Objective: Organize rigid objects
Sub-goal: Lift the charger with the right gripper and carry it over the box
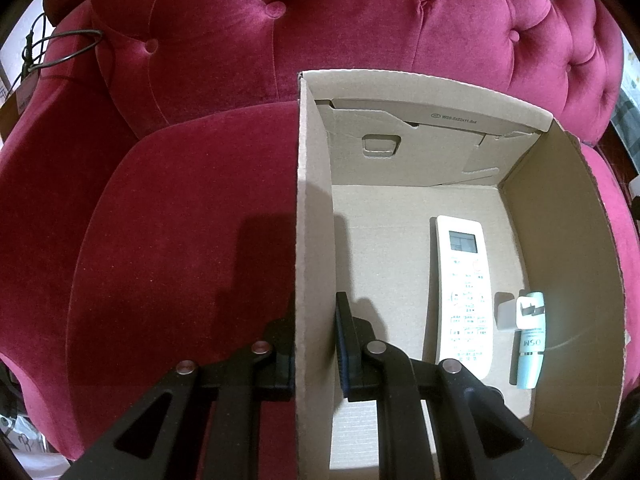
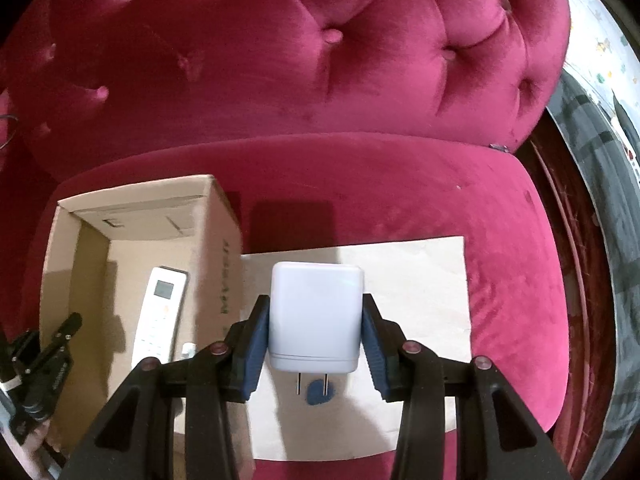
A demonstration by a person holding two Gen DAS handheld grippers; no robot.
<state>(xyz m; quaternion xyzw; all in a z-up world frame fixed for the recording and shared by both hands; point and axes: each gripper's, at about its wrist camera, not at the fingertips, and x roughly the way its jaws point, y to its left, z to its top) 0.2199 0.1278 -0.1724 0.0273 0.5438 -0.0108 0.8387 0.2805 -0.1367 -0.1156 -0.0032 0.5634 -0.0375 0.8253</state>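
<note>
At the far left of the scene, the left gripper (image 1: 316, 344) is straddling the left wall of the cardboard box (image 1: 312, 208), one finger outside over the red velvet armchair (image 1: 180, 220) and the other inside. Its pads look to be pinching the wall, though contact on the outer side is hidden, so I judge it to be clamping the box to keep it from sliding on the soft seat while things are being dropped in.

Moving right, inside the box, a white remote control (image 1: 462, 292) is lying flat on the floor with its screen toward the far end. Just to its right, near the right wall, a pale blue tube (image 1: 530, 344) is lying lengthwise with a small white piece beside it; these appear to be items already sorted.

Further right, outside the box, the right gripper (image 2: 316, 336) is clenching a white charger plug (image 2: 316, 316) by its two side faces, prongs pointing toward the camera. It is hovering over a flat cardboard sheet (image 2: 420, 280) that is lying on the seat to the right of the box, with a blue smudge (image 2: 320, 394) beneath the prongs. Gripping the flat sides is keeping the charger from twisting; it likely belongs in the box next.
</note>
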